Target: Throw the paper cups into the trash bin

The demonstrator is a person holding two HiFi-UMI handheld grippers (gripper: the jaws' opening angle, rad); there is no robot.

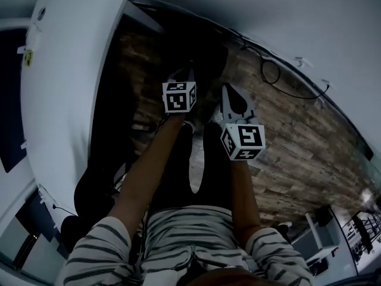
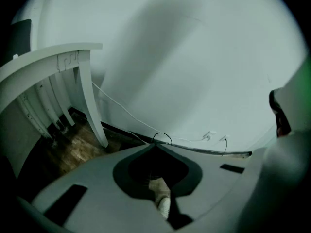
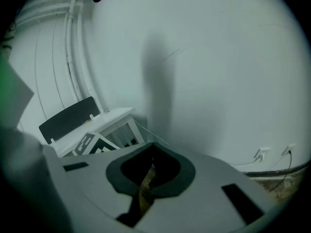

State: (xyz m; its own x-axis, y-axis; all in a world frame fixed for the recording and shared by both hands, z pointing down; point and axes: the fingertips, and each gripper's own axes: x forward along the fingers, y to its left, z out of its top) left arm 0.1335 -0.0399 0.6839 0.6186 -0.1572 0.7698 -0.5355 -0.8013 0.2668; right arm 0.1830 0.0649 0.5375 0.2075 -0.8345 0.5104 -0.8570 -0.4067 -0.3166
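The fingers (image 2: 97, 183) of the left gripper (image 2: 155, 145) are closed, tips meeting, with nothing clamped between them. Through the opening behind the tips a strip of wood floor (image 2: 73, 152) and something small and white show; I cannot tell what the white thing is. The fingers (image 3: 214, 178) of the right gripper (image 3: 153, 145) are likewise pressed together and empty, with only a sliver of floor visible in the slit.

In the head view both grippers are held out side by side over the floor, near each other but apart. Their marker cubes (image 1: 179, 97) face the camera, on bare forearms that come out of striped sleeves (image 1: 101, 249).

Beyond the left gripper stands a white desk (image 2: 48, 62) on slim white legs, next to a pale wall (image 2: 194, 57). A thin cable (image 2: 121, 108) trails down the wall and loops along the skirting. The right gripper's view shows the same desk with a dark panel (image 3: 68, 118) behind it, and wall sockets (image 3: 262, 153) low at the right.

Where the paper cups lie I cannot tell. A dark shape (image 1: 208, 55) sits on the floor just past the left gripper, too dim to identify.
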